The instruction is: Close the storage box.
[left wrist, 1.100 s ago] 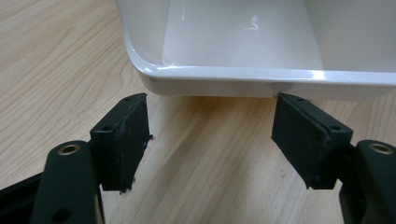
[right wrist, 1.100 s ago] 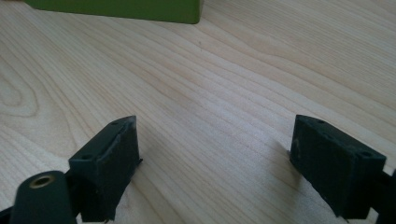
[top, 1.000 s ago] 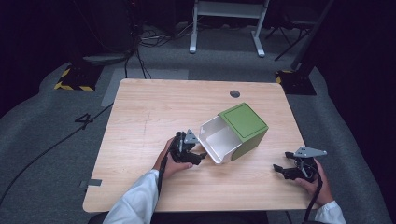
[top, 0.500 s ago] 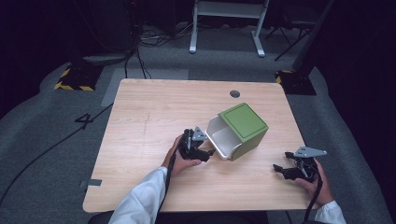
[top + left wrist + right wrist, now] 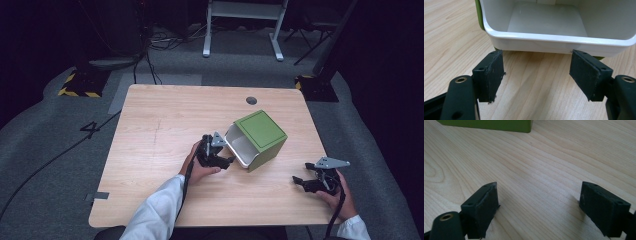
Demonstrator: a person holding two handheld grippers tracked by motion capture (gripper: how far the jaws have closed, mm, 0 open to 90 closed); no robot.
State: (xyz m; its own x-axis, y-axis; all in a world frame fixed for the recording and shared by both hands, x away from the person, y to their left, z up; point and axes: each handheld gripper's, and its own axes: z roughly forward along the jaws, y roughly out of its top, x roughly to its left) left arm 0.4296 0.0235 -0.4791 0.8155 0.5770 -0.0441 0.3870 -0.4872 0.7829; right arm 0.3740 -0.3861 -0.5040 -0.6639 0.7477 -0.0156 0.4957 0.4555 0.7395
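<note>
While the green box (image 5: 257,137) lies on its side mid-table, the left gripper (image 5: 536,75) faces its white rim, jaws apart, gripping nothing. Near the table's right front corner, the right gripper (image 5: 539,205) also stands open and empty.

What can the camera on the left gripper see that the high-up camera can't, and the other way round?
Left gripper view: a close look into the box, with its white inside bare and nothing in it, just past the open jaws of the left gripper.
High view: the box's green upper side, the right gripper well apart from the box, a white sleeve and the grey floor.
Both: the box lying on its side on the wooden table, its mouth facing the left gripper.
</note>
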